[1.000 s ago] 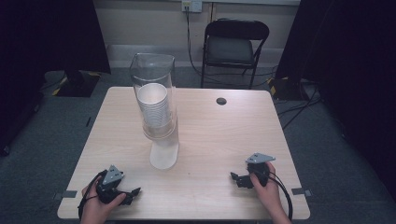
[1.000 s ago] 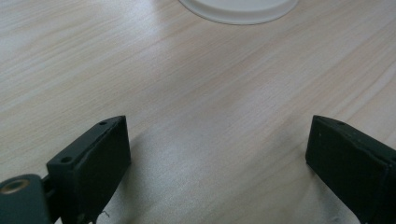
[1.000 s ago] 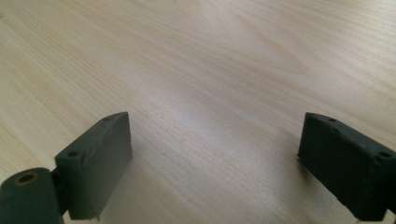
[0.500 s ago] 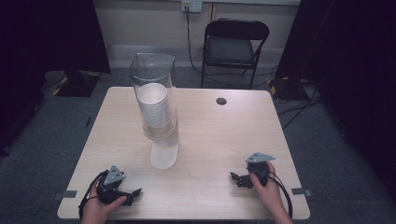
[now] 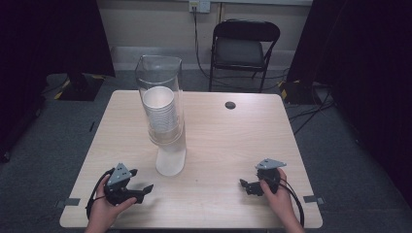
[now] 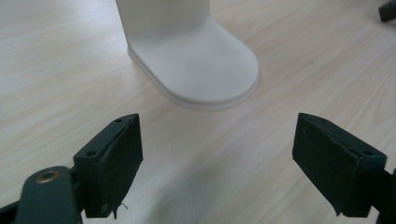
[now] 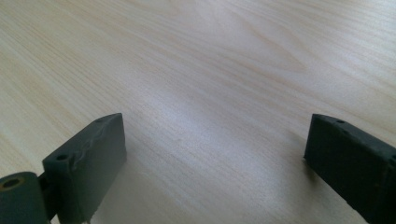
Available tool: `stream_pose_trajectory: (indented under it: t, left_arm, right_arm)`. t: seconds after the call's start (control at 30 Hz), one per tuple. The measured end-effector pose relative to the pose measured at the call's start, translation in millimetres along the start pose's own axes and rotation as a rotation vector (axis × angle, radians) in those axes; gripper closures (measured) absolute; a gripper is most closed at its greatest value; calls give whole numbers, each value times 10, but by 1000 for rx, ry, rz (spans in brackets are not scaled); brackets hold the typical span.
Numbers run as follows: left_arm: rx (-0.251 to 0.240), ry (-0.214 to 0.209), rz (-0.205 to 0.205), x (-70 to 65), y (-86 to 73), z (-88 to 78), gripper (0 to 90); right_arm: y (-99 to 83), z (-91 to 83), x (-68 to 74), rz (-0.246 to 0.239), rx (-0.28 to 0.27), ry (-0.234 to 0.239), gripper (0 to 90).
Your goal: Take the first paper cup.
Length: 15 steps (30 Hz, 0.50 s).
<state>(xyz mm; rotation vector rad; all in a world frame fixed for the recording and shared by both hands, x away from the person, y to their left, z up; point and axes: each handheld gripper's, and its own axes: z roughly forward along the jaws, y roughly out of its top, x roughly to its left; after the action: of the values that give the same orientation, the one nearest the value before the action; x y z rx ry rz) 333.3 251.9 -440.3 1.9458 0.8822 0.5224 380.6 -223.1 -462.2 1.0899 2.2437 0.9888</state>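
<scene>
Dark curtains flank a pale wall at the back of the room, where a black folding chair stands behind a light wooden table. On the table, left of centre, a clear cup dispenser stands upright on a white base, with a stack of white paper cups inside its tube. A small dark round hole sits near the table's far edge.

At the near left corner, the person's left hand holds the left gripper, its jaws set wide apart and pointing toward the dispenser's base; in the left gripper view the white base lies just beyond the open jaws, apart from them. At the near right, the right hand holds the right gripper low on the wood, jaws spread wide and aimed leftward over bare table; nothing is between them.

Compared with a second ago, the left gripper sits slightly nearer the table's front edge, with less of the forearm showing. The right gripper has barely shifted. The dispenser and cups stand where they were.
</scene>
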Motion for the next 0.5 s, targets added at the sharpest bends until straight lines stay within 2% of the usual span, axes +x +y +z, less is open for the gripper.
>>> stream_pose_trajectory:
  t: [0.1, 0.17, 0.2, 0.23, 0.27, 0.5]
  left_arm:
    - [-13, 5, 6, -1, 52, 22, 159]
    - [-31, 11, -7, -9, 97, 45, 157]
    - [-57, 17, -12, -17, 135, 70, 157]
    - [-57, 17, -12, -17, 135, 70, 157]
    - [-71, 21, 0, -19, 173, 85, 158]
    - [-105, 42, 15, -52, 272, 172, 167]
  right_arm:
    - [0, 0, 0, 0, 0, 0, 50]
    - [0, 0, 0, 0, 0, 0, 50]
    - [0, 0, 0, 0, 0, 0, 50]
    - [0, 0, 0, 0, 0, 0, 50]
    - [0, 0, 0, 0, 0, 0, 50]
    - [0, 0, 0, 0, 0, 0, 50]
